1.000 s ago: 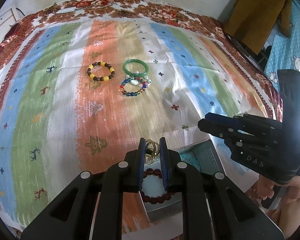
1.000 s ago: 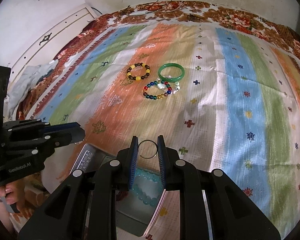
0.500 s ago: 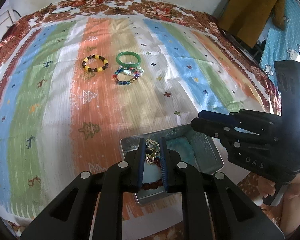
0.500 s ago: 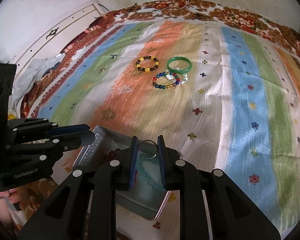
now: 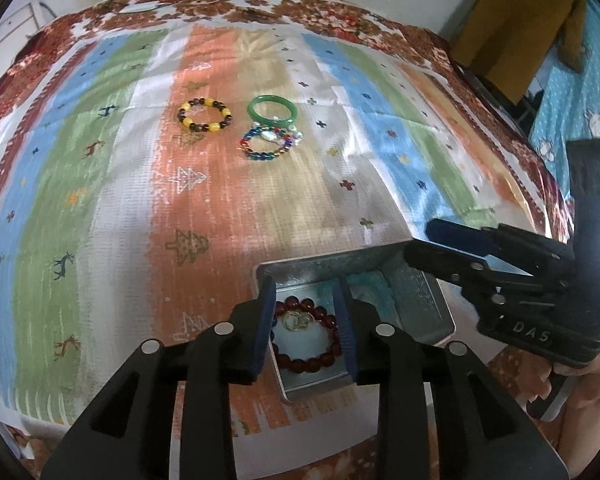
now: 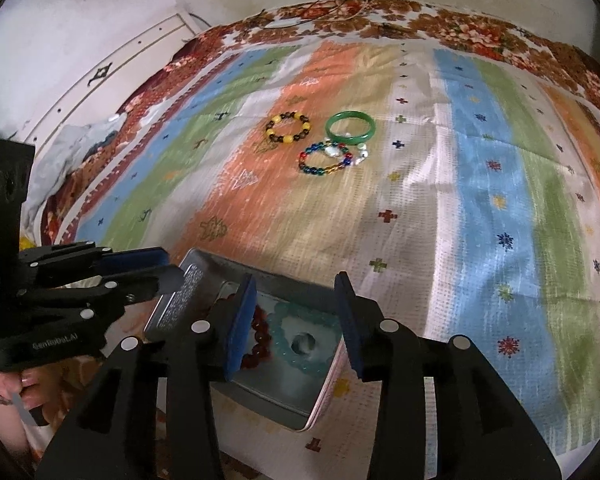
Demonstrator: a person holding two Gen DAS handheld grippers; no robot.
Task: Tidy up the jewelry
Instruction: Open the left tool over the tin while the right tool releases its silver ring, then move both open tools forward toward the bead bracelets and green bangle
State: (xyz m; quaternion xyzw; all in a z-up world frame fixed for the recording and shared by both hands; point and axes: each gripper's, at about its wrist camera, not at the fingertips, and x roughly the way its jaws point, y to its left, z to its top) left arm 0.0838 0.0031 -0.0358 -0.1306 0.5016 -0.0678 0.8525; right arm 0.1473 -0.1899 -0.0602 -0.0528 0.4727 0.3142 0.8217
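An open metal tin (image 5: 416, 288) (image 6: 188, 292) sits at the near edge of the striped cloth. In it lie a dark red bead bracelet (image 5: 306, 362), a gold ring piece (image 5: 298, 321) and a turquoise bead bracelet (image 6: 300, 344). My left gripper (image 5: 306, 322) is open right over the tin, empty. My right gripper (image 6: 294, 318) is open over the tin too, empty; the thin ring it held is not clearly visible. Farther out lie a yellow-brown bead bracelet (image 5: 205, 115) (image 6: 288, 127), a green bangle (image 5: 272, 110) (image 6: 350, 127) and a multicoloured bead bracelet (image 5: 269, 145) (image 6: 327, 159).
The striped cloth (image 5: 100, 200) covers a bed with a floral border. A white wall panel (image 6: 100, 72) runs along the left; a brown garment (image 5: 520, 32) hangs at the far right. The bed's near edge lies just below the tin.
Both grippers have opened over the tin. The left has let go of the gold ring piece, which now lies on the red bracelet; the right has let go of its thin ring.
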